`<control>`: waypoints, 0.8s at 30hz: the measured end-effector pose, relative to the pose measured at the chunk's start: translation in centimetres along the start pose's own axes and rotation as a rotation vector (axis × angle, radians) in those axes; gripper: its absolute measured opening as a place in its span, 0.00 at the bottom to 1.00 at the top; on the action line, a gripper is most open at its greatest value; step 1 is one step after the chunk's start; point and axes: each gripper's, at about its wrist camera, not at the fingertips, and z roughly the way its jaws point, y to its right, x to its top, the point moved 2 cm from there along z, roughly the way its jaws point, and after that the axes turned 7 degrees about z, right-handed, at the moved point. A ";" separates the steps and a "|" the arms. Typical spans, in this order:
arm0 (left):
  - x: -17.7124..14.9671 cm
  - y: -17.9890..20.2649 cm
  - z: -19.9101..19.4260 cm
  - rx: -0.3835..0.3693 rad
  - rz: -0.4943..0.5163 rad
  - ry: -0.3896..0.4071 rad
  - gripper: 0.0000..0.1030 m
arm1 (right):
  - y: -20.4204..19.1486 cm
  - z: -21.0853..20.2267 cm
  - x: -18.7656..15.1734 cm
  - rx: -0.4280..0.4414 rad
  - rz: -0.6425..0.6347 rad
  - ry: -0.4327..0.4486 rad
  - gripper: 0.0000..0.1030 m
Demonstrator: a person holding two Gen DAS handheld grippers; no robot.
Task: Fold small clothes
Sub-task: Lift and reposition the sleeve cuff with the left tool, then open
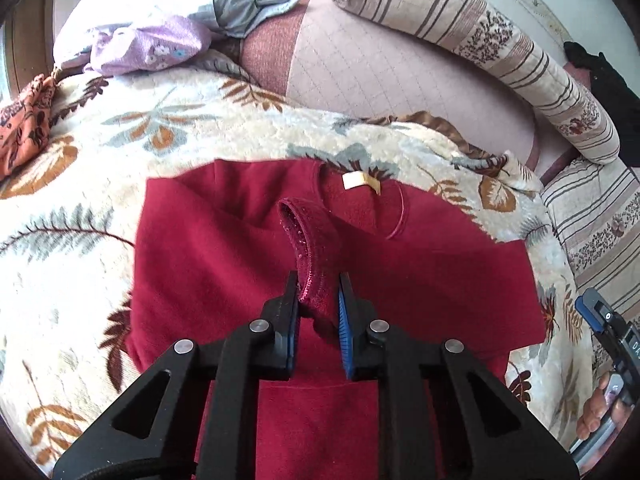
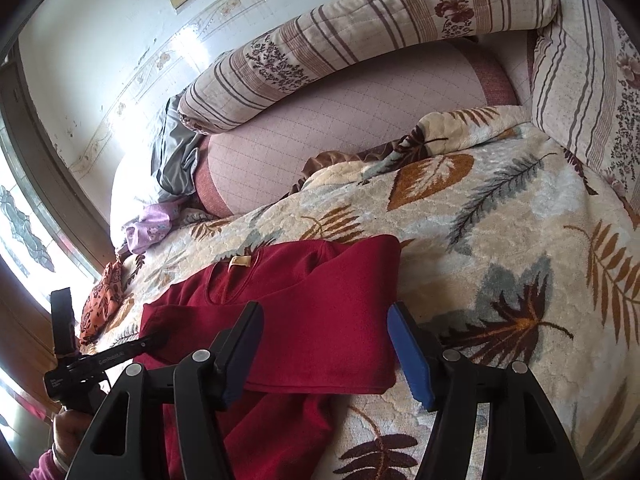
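A dark red sweater (image 1: 224, 264) lies on a leaf-patterned fleece blanket (image 1: 120, 184), its neck label (image 1: 360, 180) at the far side. My left gripper (image 1: 318, 292) is shut on a sparkly red cuff (image 1: 308, 256) and holds it up over the sweater's middle. In the right wrist view the sweater (image 2: 320, 312) has one side folded over. My right gripper (image 2: 324, 348) is open and empty above that folded part. The left gripper (image 2: 120, 354) shows at the left edge of the right wrist view.
A striped floral bolster (image 1: 500, 52) lies along the far side of a pink quilted mattress (image 1: 380, 72). Lilac cloth (image 1: 148, 46), grey cloth (image 1: 248, 0) and an orange patterned cloth (image 1: 24, 124) lie far left. The right gripper (image 1: 608, 332) shows at the right edge.
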 end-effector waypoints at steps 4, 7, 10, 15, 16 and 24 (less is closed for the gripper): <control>1.2 -3.1 -1.9 0.056 -0.038 0.044 0.15 | 0.0 0.1 0.0 -0.007 0.006 0.000 0.60; 0.8 -5.6 -1.3 0.087 -0.074 0.016 0.15 | -0.2 0.8 -0.3 -0.019 0.001 -0.015 0.60; -0.3 -6.9 0.3 0.105 -0.086 -0.036 0.15 | -0.6 2.4 -0.5 -0.050 -0.020 -0.055 0.60; -1.4 -7.2 1.4 0.128 -0.087 -0.051 0.15 | -0.5 6.4 -0.4 -0.099 -0.040 -0.121 0.61; -1.4 -7.2 1.5 0.129 -0.089 -0.053 0.15 | -0.3 7.6 -0.2 -0.118 -0.036 -0.135 0.61; -1.5 -6.8 2.0 0.161 -0.054 -0.056 0.15 | 0.5 12.6 0.4 -0.120 0.002 -0.220 0.61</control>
